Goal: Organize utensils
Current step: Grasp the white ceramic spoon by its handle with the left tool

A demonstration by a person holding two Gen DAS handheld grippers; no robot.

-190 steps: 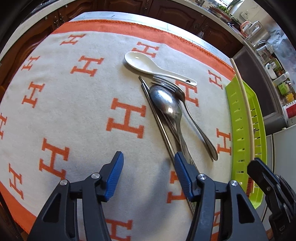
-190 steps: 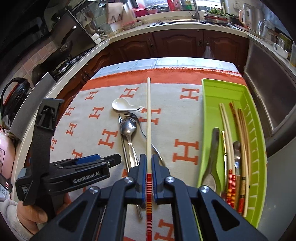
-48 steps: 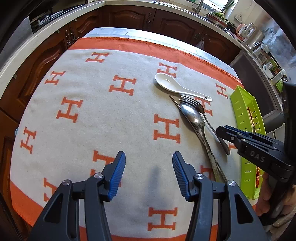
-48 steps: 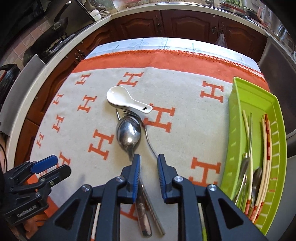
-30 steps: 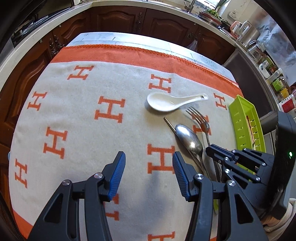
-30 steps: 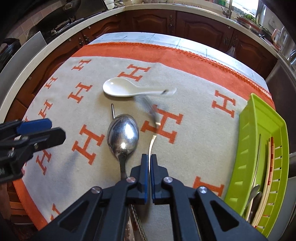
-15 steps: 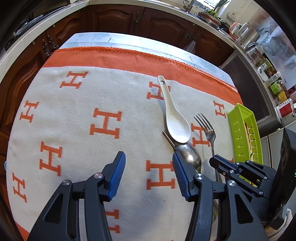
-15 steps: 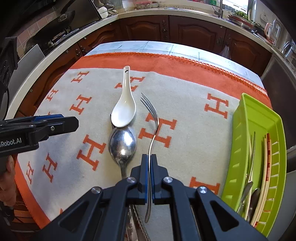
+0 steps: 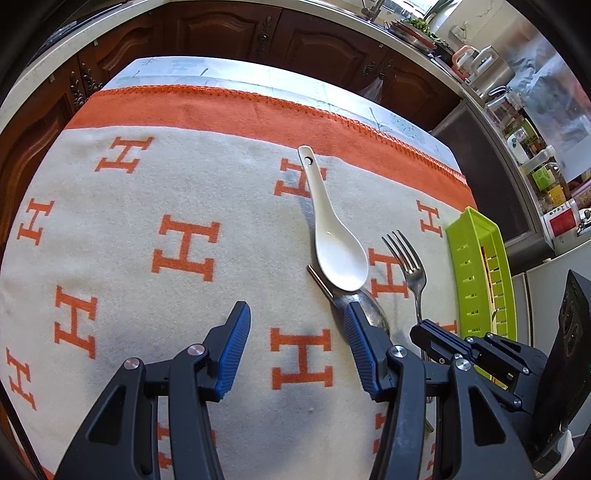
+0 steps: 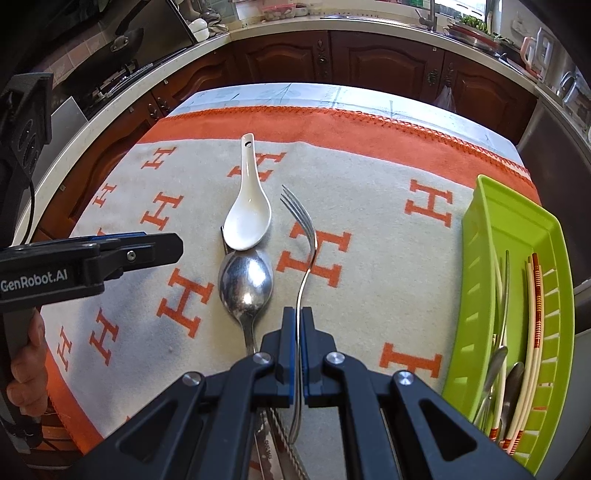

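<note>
Home kitchen: dark wood cabinets (image 10: 362,59), light countertop (image 10: 280,34), sink faucet (image 10: 430,14), kettle (image 9: 493,72).

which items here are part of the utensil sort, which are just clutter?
Job:
fork, gripped in right claw
white spoon
steel spoon
green tray with chopsticks
left claw, open

Lying about:
H cloth
kettle, jars on counter
</note>
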